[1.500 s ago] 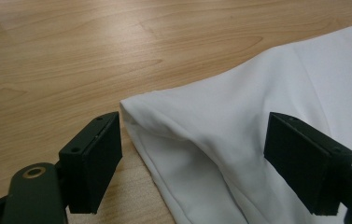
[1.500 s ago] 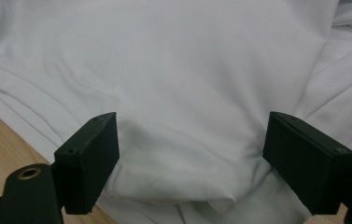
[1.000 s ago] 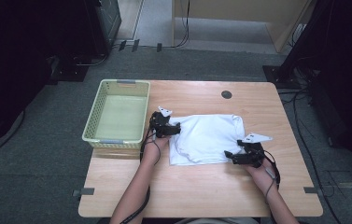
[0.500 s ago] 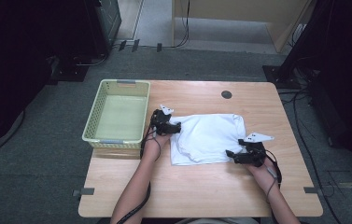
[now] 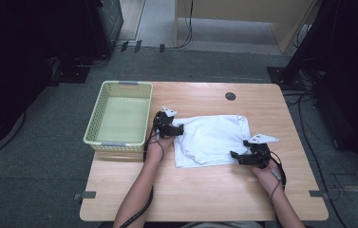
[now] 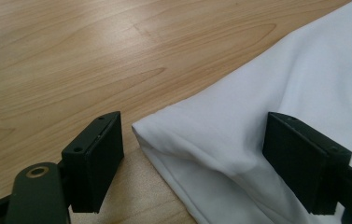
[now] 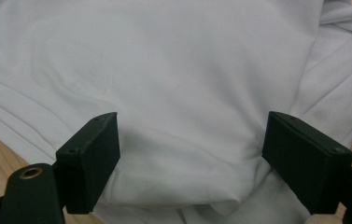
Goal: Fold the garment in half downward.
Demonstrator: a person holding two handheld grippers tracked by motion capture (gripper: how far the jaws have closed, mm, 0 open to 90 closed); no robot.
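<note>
A folded white cloth (image 5: 214, 137) lies flat in the middle of the wooden table (image 5: 205, 194). My left gripper (image 5: 180, 129) rests at the cloth's far left corner. In the left gripper view its jaws stand wide apart, open (image 6: 192, 163), with the cloth's corner (image 6: 220, 135) lying between them. My right gripper (image 5: 234, 156) sits at the cloth's near right edge and points left across it. In the right gripper view it is open (image 7: 190, 163), its jaws straddling a broad, slightly bulging stretch of the cloth (image 7: 183, 84).
A pale green plastic basket (image 5: 93, 135) stands with nothing in it at the table's left edge, close beside my left hand. A dark round grommet (image 5: 230, 96) sits near the far edge. Bare wood runs along the near side of the table.
</note>
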